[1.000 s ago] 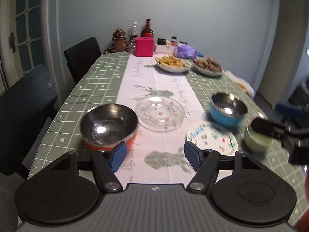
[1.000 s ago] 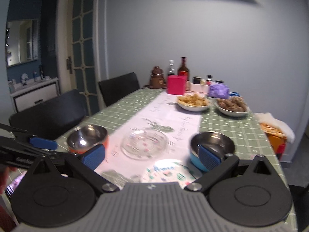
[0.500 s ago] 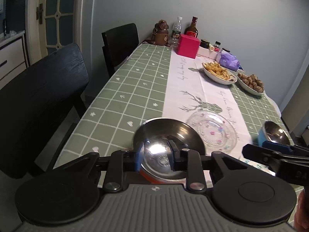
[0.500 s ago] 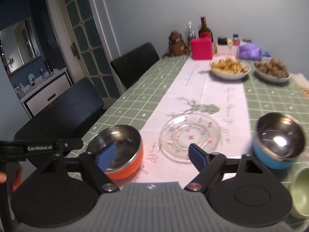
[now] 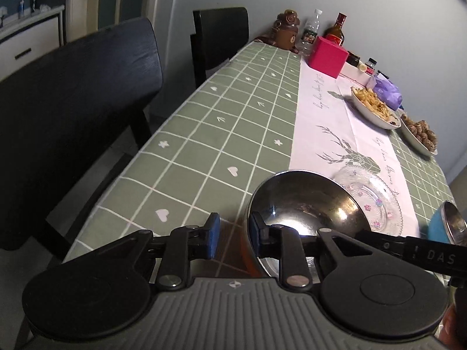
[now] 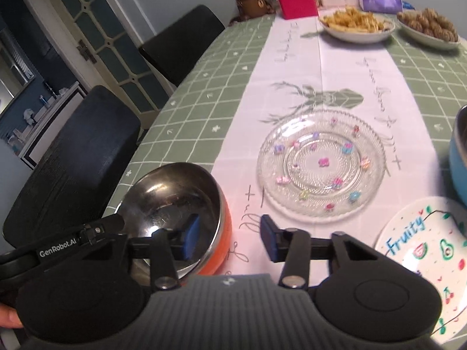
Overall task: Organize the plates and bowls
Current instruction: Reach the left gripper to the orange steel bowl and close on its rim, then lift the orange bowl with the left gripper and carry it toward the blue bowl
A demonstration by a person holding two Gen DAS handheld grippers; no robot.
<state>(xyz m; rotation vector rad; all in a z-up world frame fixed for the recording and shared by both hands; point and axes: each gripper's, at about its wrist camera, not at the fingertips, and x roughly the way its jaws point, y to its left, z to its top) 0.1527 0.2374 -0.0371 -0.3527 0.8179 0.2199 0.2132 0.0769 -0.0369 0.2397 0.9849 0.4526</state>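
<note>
An orange bowl with a steel inside stands at the near left of the table. My left gripper straddles its left rim, one pad outside and one inside, with a gap still showing. My right gripper straddles its right rim, left pad inside the bowl, right pad outside, jaws apart. A clear glass plate lies to the right of the bowl. A white "Fruity" plate lies near right. A blue bowl stands at the right edge.
Two black chairs stand along the table's left side. Two dishes of food, a pink box, bottles and a bear figure stand at the far end.
Both grippers have come down and forward to the orange bowl. The left jaws widened a little over its left rim; the right gripper moved its left pad inside the bowl.
</note>
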